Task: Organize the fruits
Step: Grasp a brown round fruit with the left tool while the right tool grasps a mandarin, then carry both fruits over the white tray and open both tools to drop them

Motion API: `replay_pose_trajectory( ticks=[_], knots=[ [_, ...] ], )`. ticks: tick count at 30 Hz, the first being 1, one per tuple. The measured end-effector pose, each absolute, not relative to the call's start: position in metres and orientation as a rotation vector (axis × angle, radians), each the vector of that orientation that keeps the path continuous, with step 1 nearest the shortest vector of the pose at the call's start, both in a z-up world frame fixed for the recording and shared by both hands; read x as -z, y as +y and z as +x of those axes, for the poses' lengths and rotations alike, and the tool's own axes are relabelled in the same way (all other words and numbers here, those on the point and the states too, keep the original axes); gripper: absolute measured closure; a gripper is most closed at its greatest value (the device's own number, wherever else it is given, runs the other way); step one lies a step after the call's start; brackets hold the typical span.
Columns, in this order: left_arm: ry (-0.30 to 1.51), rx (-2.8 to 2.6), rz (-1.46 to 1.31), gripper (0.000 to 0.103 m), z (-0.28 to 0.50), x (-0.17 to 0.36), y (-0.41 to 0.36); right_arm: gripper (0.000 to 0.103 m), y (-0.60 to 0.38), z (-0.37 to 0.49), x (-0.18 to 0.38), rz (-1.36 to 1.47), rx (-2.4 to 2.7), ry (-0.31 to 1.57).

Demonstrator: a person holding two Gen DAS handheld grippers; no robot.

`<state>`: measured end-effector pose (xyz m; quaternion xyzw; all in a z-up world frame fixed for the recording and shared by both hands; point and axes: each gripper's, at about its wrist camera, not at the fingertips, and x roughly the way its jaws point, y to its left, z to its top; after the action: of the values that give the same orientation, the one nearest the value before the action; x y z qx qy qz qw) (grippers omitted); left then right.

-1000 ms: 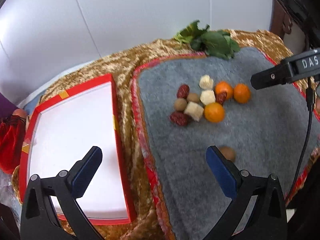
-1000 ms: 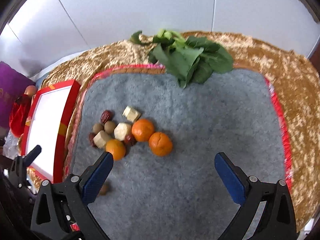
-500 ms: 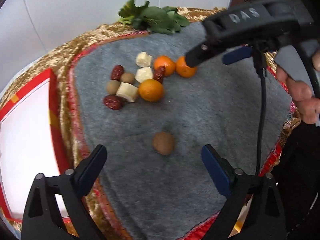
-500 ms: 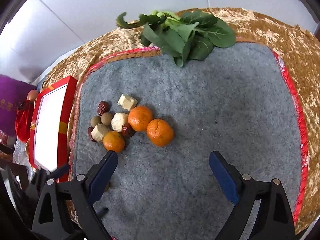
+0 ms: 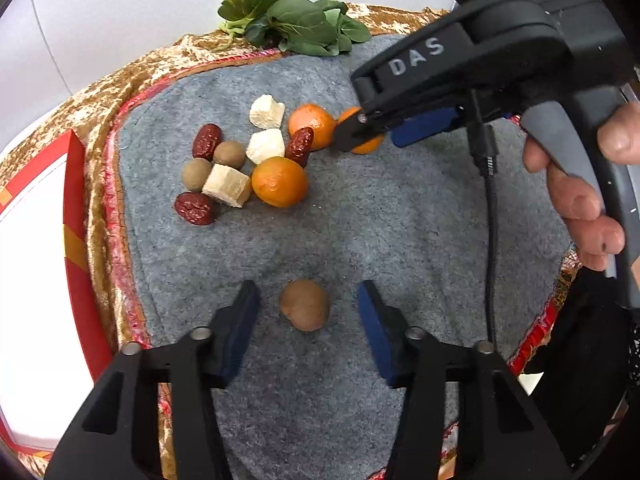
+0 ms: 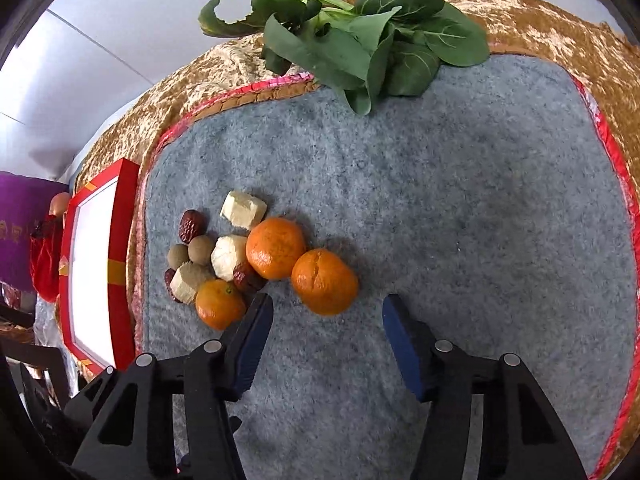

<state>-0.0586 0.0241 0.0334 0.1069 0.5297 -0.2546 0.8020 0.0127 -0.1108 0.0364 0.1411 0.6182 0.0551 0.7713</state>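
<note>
A lone brown longan point(image 5: 305, 310) lies on the grey mat point(image 5: 400, 232), between the open fingers of my left gripper point(image 5: 308, 320), not touched. Farther back is a cluster of three oranges point(image 5: 280, 181), red dates point(image 5: 195, 208), pale chunks point(image 5: 226, 185) and two longans point(image 5: 196, 174). My right gripper point(image 6: 326, 330) is open just in front of the nearest orange point(image 6: 324, 282), with the cluster point(image 6: 224, 256) to its left. The right gripper also shows in the left wrist view point(image 5: 384, 132), over the far orange.
A red-rimmed white tray point(image 5: 76, 240) stands left of the mat; it also shows in the right wrist view point(image 6: 120, 240). Green leafy vegetables point(image 6: 360, 44) lie at the mat's back edge. Gold cloth point(image 6: 560, 20) surrounds the mat. A purple and red bag point(image 6: 24, 240) sits far left.
My left gripper swung right from over the tray and came down around the lone longan, its fingers narrowing. My right gripper moved forward and down toward the nearest orange, its fingers narrowing too.
</note>
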Motion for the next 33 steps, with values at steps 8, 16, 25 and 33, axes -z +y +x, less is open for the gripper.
replay_pose_trajectory(
  ticks=[8,16,25,33],
  knots=[
    [1.150,0.574,0.202,0.072,-0.053,-0.030,0.026,0.052,-0.103,0.019,-0.028,0.289,-0.099,1.319],
    [1.150,0.591,0.198,0.079,-0.061,-0.026,0.024,0.069,-0.104,0.022,-0.024,0.285,-0.088,1.301],
    [1.139,0.571,0.153,0.079,-0.057,-0.030,0.033,0.070,-0.111,0.014,-0.039,0.302,-0.125,1.297],
    [1.074,0.503,0.105,0.079,-0.059,-0.058,0.069,0.070,-0.089,0.001,-0.068,0.340,-0.309,1.221]
  ],
)
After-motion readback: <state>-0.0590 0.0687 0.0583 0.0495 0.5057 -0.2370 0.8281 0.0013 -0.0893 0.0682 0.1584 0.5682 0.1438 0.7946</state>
